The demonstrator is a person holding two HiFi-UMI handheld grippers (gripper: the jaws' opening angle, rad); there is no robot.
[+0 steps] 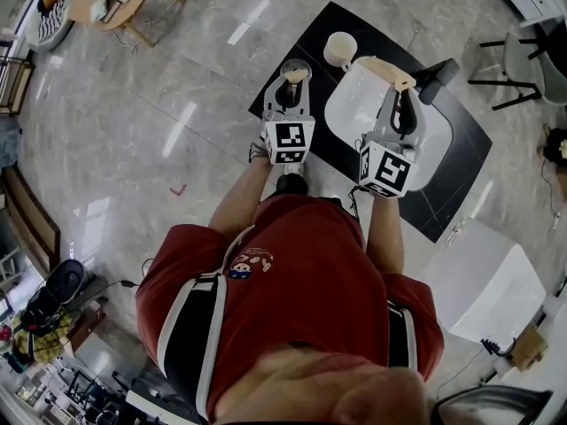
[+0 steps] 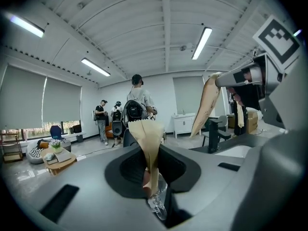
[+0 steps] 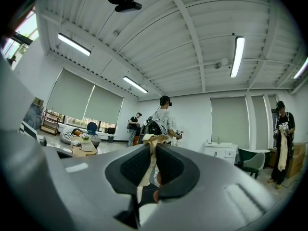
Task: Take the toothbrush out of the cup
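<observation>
While gripping a handheld gripper in each hand, stands in a red shirt [image 1: 292, 273] at the near edge of a black mat [image 1: 332, 16] on a pale glossy floor [image 1: 177, 78], facing a white sink [image 1: 354, 118] set on that mat.

Has the left gripper [image 1: 297, 76] out over the mat just left of the sink, its tan-wrapped pads [image 2: 150, 153] closed on the toothbrush [image 2: 157, 203]. Shows only a slim clear stretch of it, hanging below the pads along their seam in the left gripper view; cannot pick it out in the head view.

Holds the right gripper [image 1: 390, 72] over the sink's far edge, pads [image 3: 150, 162] pressed together along one seam. Cannot make out anything gripped there.

Has the cream cup [image 1: 340, 50] upright on the mat at the sink's far left corner, between the two gripper tips, mouth up. Places the toothbrush left of the cup, outside its mouth. Cannot tell whether the right tip touches the rim.

Has a black faucet [image 1: 438, 78] just right of the right tip.

Faces several people standing at the room's far side, one wearing a dark backpack [image 2: 136, 110].
</observation>
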